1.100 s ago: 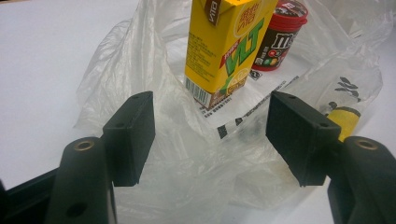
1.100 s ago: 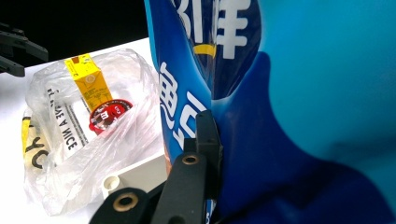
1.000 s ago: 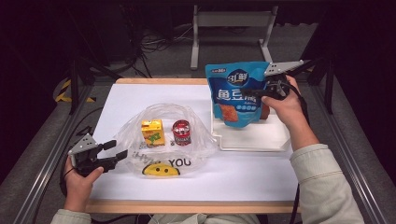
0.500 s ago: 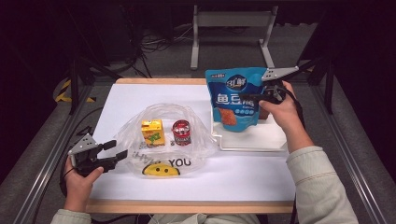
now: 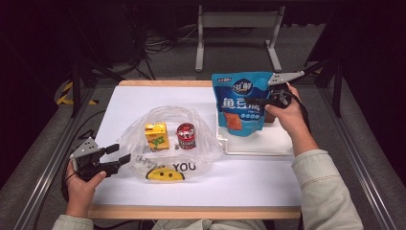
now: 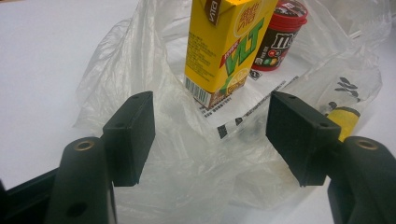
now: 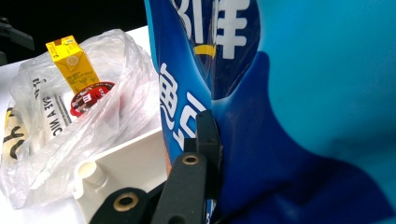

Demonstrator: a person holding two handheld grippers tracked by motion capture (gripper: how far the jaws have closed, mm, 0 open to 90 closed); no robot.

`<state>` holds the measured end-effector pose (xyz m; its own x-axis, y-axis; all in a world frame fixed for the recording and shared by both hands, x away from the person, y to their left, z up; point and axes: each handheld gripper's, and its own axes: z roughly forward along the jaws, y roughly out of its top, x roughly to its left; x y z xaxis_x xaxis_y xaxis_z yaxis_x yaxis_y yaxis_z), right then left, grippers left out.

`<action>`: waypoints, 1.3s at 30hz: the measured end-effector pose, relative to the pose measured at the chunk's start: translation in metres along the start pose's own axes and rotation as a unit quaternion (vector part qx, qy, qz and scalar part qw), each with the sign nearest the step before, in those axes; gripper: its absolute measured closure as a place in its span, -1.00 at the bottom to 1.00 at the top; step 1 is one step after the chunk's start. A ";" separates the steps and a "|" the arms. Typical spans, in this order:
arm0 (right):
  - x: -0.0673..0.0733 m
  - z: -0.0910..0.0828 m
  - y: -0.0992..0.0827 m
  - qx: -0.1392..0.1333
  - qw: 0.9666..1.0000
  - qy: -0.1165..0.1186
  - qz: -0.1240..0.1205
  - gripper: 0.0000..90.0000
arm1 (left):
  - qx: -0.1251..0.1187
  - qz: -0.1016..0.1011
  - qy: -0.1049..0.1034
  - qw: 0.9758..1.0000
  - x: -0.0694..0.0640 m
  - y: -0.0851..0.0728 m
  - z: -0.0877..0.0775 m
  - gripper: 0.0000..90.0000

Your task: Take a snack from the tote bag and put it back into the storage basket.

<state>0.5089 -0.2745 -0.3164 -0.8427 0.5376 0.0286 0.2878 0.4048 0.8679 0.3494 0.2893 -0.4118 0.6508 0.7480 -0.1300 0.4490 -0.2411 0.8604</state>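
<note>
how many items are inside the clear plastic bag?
2: a yellow drink carton standing at left and a red-lidded candy tub at its right, both upright inside the clear plastic bag. Folds of plastic could hide something small.

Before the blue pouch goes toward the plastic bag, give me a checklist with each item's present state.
1. Right gripper shut on the blue pouch: ok, jaws pinch its edge.
2. Pouch clear of the white tray: cannot tell, its bottom edge overlaps the tray in the high view.
3. Plastic bag mouth open: ok, though loosely crumpled.
4. Left gripper holding the bag: not ok, jaws open with bag film between them.
5. Room inside the bag: cannot tell; the yellow carton and red tub stand in its middle.
</note>
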 end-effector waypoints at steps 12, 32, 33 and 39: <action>-0.012 0.002 -0.005 -0.006 1.000 0.021 -0.010 0.95 | 0.001 0.000 0.000 1.000 0.000 0.000 0.000 -0.25; -0.019 -0.001 -0.011 0.000 0.999 0.031 -0.028 0.86 | 0.001 0.002 -0.001 1.000 -0.001 0.000 0.001 -0.25; -0.019 -0.003 -0.012 -0.001 0.999 0.030 -0.027 0.83 | 0.002 0.000 -0.002 1.000 -0.001 0.001 0.001 -0.25; -0.015 -0.004 -0.010 0.003 0.999 0.006 -0.041 0.67 | 0.001 0.002 -0.002 1.000 -0.001 0.001 0.002 -0.26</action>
<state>0.5171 -0.2895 -0.3241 -0.8688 0.4938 -0.0361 0.2209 0.4518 0.8644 0.3504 0.2870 -0.4116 0.6559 0.7438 -0.1285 0.4474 -0.2459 0.8599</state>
